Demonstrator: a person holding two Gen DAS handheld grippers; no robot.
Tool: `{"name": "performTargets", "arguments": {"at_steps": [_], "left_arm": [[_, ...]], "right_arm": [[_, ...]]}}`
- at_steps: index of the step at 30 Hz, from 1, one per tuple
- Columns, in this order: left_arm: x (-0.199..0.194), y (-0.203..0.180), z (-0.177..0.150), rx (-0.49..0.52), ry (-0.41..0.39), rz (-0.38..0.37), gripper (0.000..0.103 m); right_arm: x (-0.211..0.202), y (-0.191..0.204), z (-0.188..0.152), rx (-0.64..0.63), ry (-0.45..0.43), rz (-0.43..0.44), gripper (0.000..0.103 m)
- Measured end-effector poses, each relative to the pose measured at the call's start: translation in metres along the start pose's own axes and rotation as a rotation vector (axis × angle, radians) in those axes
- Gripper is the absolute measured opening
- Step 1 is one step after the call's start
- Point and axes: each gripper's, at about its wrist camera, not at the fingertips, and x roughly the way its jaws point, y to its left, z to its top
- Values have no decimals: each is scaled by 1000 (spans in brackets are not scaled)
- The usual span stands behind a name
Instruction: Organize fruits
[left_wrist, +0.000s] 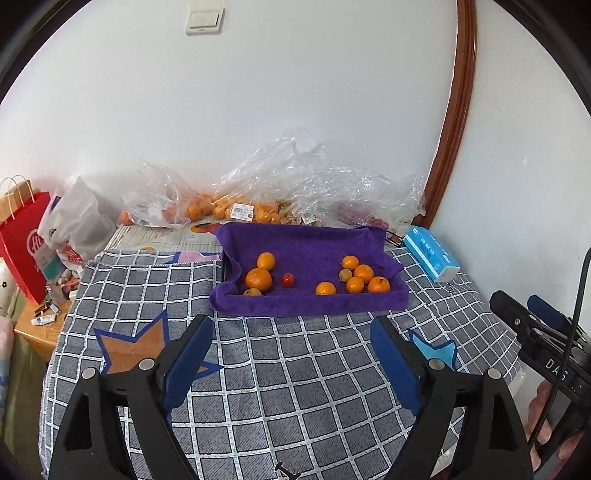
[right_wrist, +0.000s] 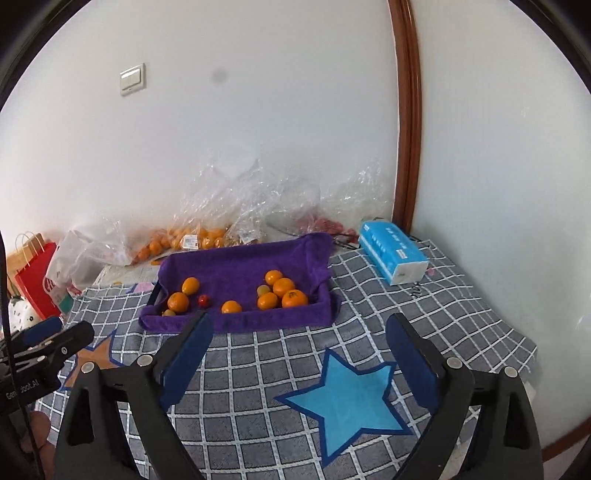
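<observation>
A tray lined with a purple towel (left_wrist: 314, 243) (right_wrist: 240, 266) sits on the checked cloth and holds several oranges. Two oranges (left_wrist: 258, 278) (right_wrist: 178, 301) lie at its left, a cluster (left_wrist: 364, 275) (right_wrist: 283, 291) at its right, one orange (left_wrist: 325, 288) (right_wrist: 231, 307) in front, and a small red fruit (left_wrist: 287, 280) (right_wrist: 203, 301) between them. My left gripper (left_wrist: 291, 328) hangs open over the cloth, short of the tray, with nothing between its fingers. My right gripper (right_wrist: 299, 325) is open and empty too, just before the tray's front edge.
Clear plastic bags of oranges (left_wrist: 221, 206) (right_wrist: 192, 236) and red fruit (right_wrist: 325, 223) lie against the wall behind the tray. A blue tissue pack (left_wrist: 430, 256) (right_wrist: 391, 254) sits right of it. A red paper bag (left_wrist: 26, 240) and a white plastic bag stand at the left.
</observation>
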Motion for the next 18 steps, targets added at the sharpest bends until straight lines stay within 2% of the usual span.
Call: {"name": "performTargets", "arguments": {"at_steps": [3, 18], "left_arm": [[-7, 0, 0, -6, -18, 14, 87], [-10, -1, -1, 2, -5, 32, 88]], "right_arm": [[-2, 1, 0, -5, 19, -24, 95], [-8, -4, -4, 37, 22, 9, 95]]}}
